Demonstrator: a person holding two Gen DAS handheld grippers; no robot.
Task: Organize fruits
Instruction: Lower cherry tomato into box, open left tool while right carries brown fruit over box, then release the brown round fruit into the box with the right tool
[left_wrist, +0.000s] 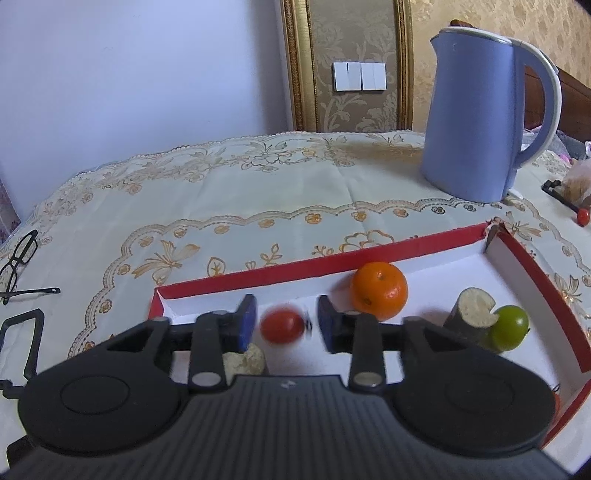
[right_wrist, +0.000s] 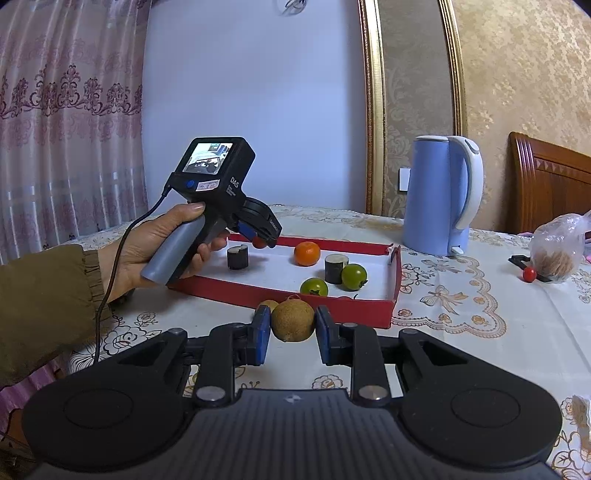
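My left gripper (left_wrist: 286, 325) jaws stand apart around a blurred red tomato (left_wrist: 282, 326) over the red tray (right_wrist: 395, 284), which holds an orange (right_wrist: 307, 253) and green fruits (right_wrist: 354, 276); my right gripper (right_wrist: 291, 328) jaws clamp a brown fruit (right_wrist: 293, 320) before the tray

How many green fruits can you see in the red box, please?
2: one green fruit beside the right dark cylinder, another near the red box front wall. More may be hidden.

A blue kettle (left_wrist: 480, 122) is standing on the embroidered tablecloth (left_wrist: 229, 206) far beyond the jaws, to their right. Black glasses (left_wrist: 18, 258) are lying far left. A plastic bag (right_wrist: 557, 247) is sitting far right, wall switches (left_wrist: 359, 76) behind.
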